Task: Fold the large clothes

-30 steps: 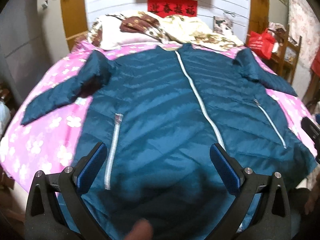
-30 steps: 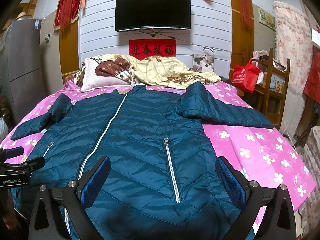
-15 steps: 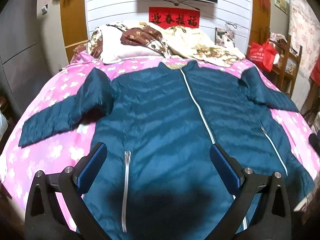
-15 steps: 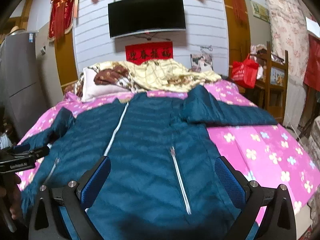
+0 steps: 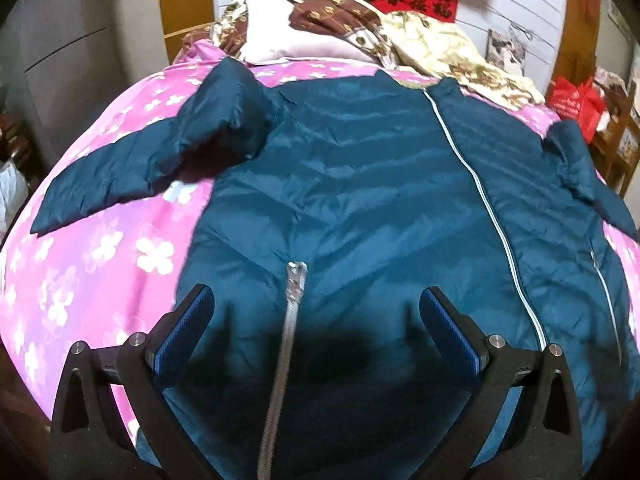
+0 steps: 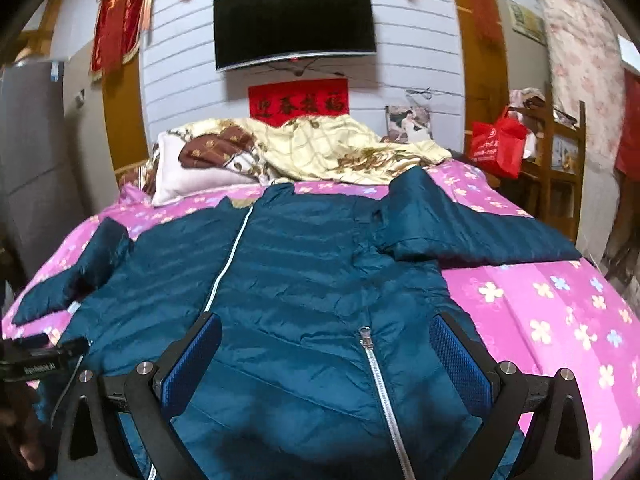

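While the jacket [image 5: 360, 200] lies flat and face-up across the pink flowered bedspread [image 5: 100, 248], zipped down the middle with its collar toward the pillows [image 6: 192, 176], I judge the folding has not begun. Both sleeves stretch outward: its left-hand sleeve [image 5: 132, 168] is bent at the shoulder and runs toward the bed edge, and the other sleeve [image 6: 472, 232] lies out over the spread on the opposite side. No fold shows in the body. My left gripper [image 5: 316, 328] hangs over the lower front, fingers wide apart either side of a pocket zip [image 5: 288, 340], holding nothing. My right gripper [image 6: 326, 356] hangs likewise over the other pocket zip [image 6: 380, 392], fingers spread and empty. Everything is left: sleeves in, sides over, then hem up to collar, I reckon.
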`<state>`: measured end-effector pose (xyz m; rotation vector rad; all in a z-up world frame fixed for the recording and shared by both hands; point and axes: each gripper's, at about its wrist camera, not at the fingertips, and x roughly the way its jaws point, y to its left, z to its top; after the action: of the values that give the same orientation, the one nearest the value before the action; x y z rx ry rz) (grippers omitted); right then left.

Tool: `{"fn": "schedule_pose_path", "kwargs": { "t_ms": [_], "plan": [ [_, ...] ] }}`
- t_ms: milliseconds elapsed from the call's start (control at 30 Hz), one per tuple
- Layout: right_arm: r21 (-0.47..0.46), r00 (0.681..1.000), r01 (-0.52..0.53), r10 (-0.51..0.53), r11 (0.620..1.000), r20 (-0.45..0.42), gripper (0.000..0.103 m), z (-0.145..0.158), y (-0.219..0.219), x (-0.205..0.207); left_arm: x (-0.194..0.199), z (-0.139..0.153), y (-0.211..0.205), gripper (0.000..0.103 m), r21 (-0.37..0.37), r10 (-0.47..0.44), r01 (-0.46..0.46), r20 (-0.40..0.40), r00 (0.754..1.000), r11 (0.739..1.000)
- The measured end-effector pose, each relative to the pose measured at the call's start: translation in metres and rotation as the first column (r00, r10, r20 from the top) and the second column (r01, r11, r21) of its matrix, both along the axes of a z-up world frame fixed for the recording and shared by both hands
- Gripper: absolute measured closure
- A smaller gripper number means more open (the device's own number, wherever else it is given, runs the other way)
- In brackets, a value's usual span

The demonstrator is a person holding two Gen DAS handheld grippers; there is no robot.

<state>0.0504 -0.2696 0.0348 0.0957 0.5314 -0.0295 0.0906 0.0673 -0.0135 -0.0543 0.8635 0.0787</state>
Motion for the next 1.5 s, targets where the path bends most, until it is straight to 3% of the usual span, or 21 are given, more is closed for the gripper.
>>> {"fn": "schedule_pose_path", "kwargs": {
  "t_ms": [100,267,600,1500],
  "plan": [
    [-0.019,0.999,0.002,-0.003,1.000,-0.045,0.000,-0.007,0.000,0.004,-0.007,-0.001,-0.011,0.000,0.011,-0.038,0.038,0.005,0.999,0.999],
    [-0.010,0.999,0.001,-0.001,1.000,-0.039,0.000,-0.007,-0.002,0.002,-0.017,0.002,-0.032,0.000,0.047,-0.111,0.108,0.044,0.993,0.993],
    [-0.033,1.000,0.012,-0.013,0.999,-0.026,0.000,-0.006,0.002,-0.005,-0.020,0.004,-0.029,0.000,0.073,-0.078,0.073,0.069,0.995,0.995],
    [-0.022,1.000,0.002,-0.002,1.000,-0.018,0.000,-0.006,0.002,-0.005,-0.017,0.000,-0.028,0.000,0.047,-0.085,0.083,0.048,0.995,0.995]
  ]
}}
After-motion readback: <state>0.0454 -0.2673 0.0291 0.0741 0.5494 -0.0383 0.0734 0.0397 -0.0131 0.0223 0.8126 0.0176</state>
